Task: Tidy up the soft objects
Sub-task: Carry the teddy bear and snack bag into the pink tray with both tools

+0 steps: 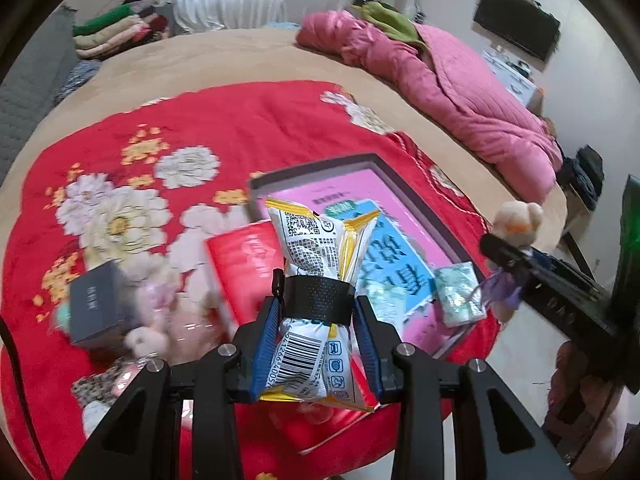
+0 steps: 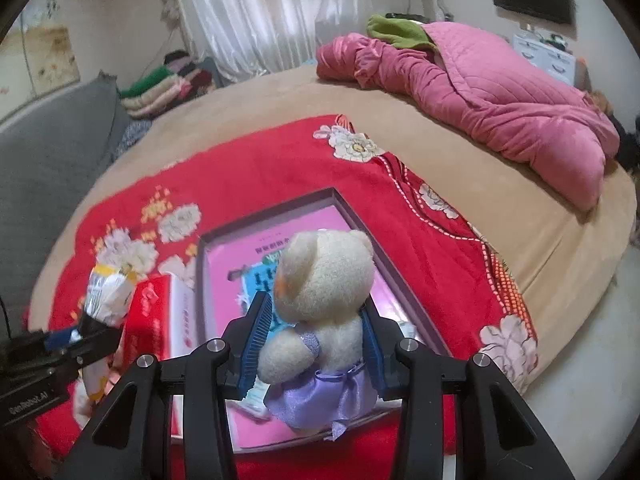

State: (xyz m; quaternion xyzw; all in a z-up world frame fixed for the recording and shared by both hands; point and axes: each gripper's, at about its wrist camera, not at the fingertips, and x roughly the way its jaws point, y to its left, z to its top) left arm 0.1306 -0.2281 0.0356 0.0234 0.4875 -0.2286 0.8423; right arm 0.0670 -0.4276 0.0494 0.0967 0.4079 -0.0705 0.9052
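My left gripper (image 1: 316, 312) is shut on a white and yellow snack packet (image 1: 316, 248), held above the red floral blanket (image 1: 208, 120) at the near left edge of the open grey box (image 1: 424, 208). My right gripper (image 2: 316, 340) is shut on a cream teddy bear in a purple dress (image 2: 324, 300), held over the same box (image 2: 360, 216), which has a pink sheet with a blue picture inside. In the left wrist view the bear (image 1: 516, 220) and right gripper show at far right. In the right wrist view the packet (image 2: 108, 292) shows at left.
A red pack (image 1: 244, 264), a dark small box (image 1: 96, 300), pink plush items (image 1: 160, 320) and tissue packs (image 1: 460, 296) lie on the blanket. A pink quilt (image 2: 480, 92) lies on the beige bed at right. Folded clothes (image 2: 164, 84) are stacked at the back left.
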